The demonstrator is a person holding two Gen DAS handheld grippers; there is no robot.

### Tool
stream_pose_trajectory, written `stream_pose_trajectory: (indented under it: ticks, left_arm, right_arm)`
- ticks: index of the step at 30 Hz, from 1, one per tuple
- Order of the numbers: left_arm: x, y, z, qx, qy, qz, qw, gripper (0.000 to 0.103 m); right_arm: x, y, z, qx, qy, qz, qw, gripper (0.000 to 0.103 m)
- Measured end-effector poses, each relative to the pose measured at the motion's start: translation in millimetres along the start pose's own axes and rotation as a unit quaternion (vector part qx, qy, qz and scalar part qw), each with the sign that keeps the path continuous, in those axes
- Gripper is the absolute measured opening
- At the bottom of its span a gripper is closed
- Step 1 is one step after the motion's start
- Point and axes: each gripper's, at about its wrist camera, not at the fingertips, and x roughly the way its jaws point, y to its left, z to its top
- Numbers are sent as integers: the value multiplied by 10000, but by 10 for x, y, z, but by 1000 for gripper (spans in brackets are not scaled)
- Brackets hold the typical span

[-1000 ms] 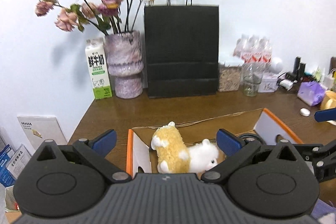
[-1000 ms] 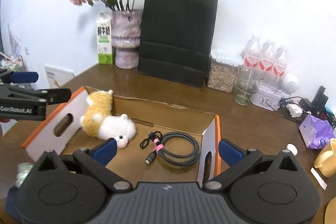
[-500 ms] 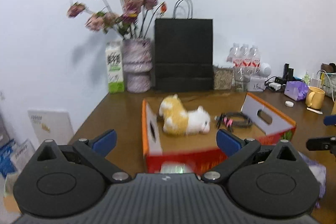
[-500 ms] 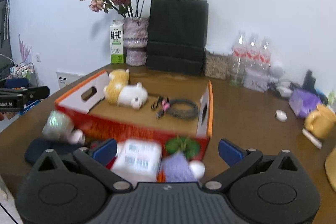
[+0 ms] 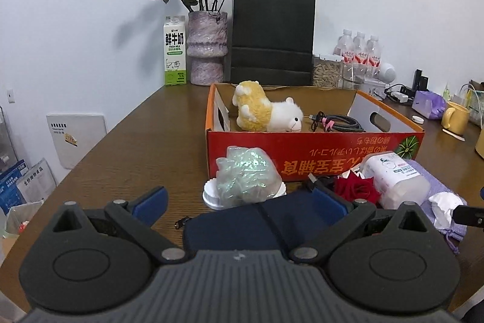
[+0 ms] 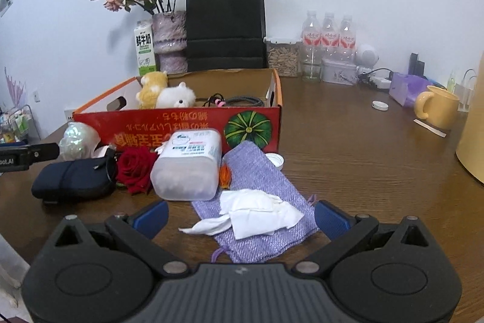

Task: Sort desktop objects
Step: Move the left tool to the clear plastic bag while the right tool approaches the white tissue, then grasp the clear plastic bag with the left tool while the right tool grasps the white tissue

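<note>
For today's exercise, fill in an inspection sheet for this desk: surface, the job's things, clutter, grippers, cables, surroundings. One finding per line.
Surface: brown wooden table, crowded at the front.
Job's things: red cardboard box holds a yellow-and-white plush toy; outside lie a dark blue zip pouch, red rose, white plastic bottle, purple woven bag, crumpled white tissue, iridescent wrapped bundle.
Clutter: yellow mug, water bottles.
Grippers: left gripper and right gripper open, empty.
Cables: black coiled cable in the box.
Surroundings: white wall, black paper bag, vase of dried roses.
</note>
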Motion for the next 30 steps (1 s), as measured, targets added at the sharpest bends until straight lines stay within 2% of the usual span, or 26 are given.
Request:
stream_pose_trajectory:
  ticks: [9, 15, 17, 21, 23, 27, 30]
  left_arm:
    - [113, 16, -9, -26, 69, 68, 9999, 103]
    - [199, -5, 23, -28, 93, 156, 9998, 103]
    - [224, -16, 28, -24, 102, 136, 9999, 103]
    - [287, -53, 52, 8, 100, 184, 9998, 103]
    - [327, -67, 73, 2, 76, 246, 9997, 103]
    - [433, -89, 125, -28, 80, 303, 9995, 103]
    - [493, -104, 138, -47, 77, 275, 9996, 102]
  right_arm:
    - [197, -35, -12, -34, 97, -136, 9999, 101]
    - [308, -38, -7, -165, 128, -175, 9996, 91]
    - [321, -56, -8, -118, 121, -204, 9996, 82]
    - [330, -70, -14, -139, 112, -164, 9997, 78]
    - [333, -74, -13, -152, 113, -140, 9997, 67]
    - [356, -90, -22, -126, 150, -105, 9998, 58]
    - [358, -116, -21, -73, 157, -95, 9998, 48]
